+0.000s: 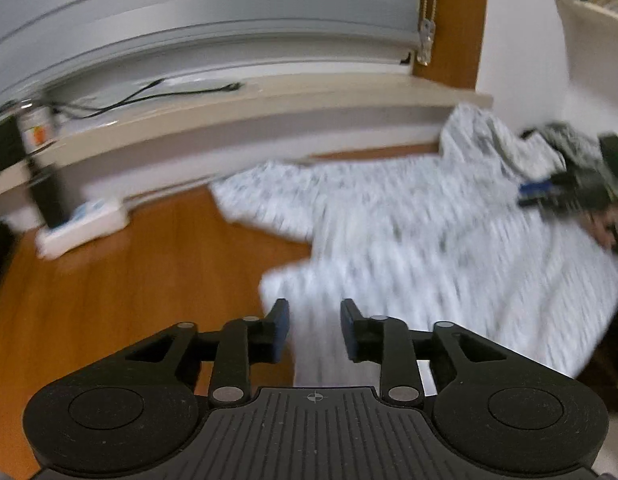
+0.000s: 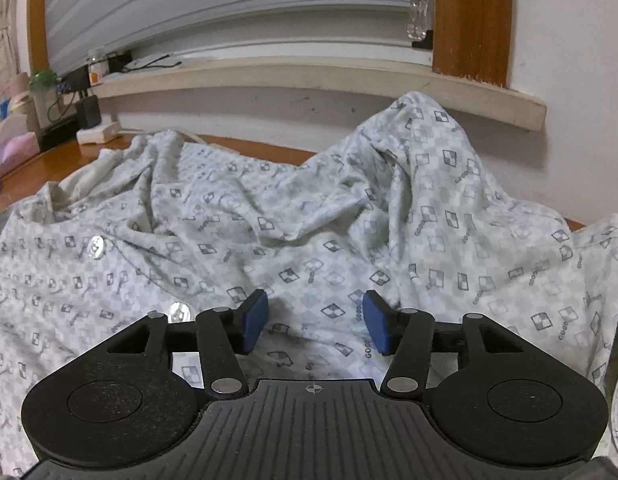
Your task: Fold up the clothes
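A pale grey button shirt with a small checked print lies spread and rumpled on an orange wooden surface; the left wrist view is blurred. My left gripper hangs open over the shirt's near edge, and no cloth shows between its blue pads. In the right wrist view the shirt fills the frame, with one sleeve bunched up against the wall and two buttons showing. My right gripper stands open just above the cloth and holds nothing. It also shows at the right edge of the left wrist view.
A cream window sill with a black cable runs along the back under a shutter. A white power strip and a dark adapter sit at the back left. Bottles and clutter stand at the far left.
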The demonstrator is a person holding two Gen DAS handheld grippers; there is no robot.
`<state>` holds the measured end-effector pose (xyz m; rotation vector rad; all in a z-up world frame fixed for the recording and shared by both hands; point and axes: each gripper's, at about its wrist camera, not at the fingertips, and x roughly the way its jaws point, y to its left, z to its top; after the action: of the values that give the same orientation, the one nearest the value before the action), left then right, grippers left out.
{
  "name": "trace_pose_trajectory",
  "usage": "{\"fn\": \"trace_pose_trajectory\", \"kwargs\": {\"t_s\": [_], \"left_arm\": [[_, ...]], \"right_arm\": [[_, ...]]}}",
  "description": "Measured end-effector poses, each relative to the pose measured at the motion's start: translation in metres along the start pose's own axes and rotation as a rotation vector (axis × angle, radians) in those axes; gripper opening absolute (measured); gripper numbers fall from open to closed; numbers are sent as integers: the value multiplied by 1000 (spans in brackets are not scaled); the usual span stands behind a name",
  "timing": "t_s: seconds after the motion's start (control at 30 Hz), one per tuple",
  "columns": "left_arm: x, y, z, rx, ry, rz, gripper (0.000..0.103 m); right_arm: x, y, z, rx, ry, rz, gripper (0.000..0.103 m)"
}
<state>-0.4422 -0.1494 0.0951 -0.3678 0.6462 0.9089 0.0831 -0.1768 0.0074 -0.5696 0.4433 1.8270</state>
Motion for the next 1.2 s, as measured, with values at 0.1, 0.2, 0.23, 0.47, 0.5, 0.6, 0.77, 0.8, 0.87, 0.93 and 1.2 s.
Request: {"fn": "trace_pose_trajectory", "kwargs": {"t_s": [0.1,0.2,0.23,0.47,0.5,0.6,0.77,0.8,0.87,0.93,1.2], "left_arm": [[38,-8,24,-10,13,0,38],[65,-17,36,25,26,42,42],[73,-18,37,29,36,53,42],[102,-5,32,-63,71,9,25],[101,-5,29,-62,68,-2,8],[84,2,18,-54,78,34,2],[41,36,-9,-78,105,111,3],[36,44,-13,-106,118,89,4],[31,47,-15,-123,125,82,9],[28,44,-12,-112,113,103,21],[37,20,4,-35,18,121,42]], "right_arm": [[-2,-2,-1,-1,1,4,55],[-4,-5,-3,-1,2,7,55],[-6,-6,-4,-1,2,8,55],[-13,-11,-9,4,2,23,55],[-13,-10,-8,2,2,21,55],[-13,-9,-8,-1,2,19,56],[-12,-9,-9,-5,1,17,56],[-12,-9,-9,-4,1,20,57],[-12,-10,-9,-4,2,29,58],[-12,-9,-9,-7,2,30,58],[-13,-9,-10,-13,2,26,58]]}}
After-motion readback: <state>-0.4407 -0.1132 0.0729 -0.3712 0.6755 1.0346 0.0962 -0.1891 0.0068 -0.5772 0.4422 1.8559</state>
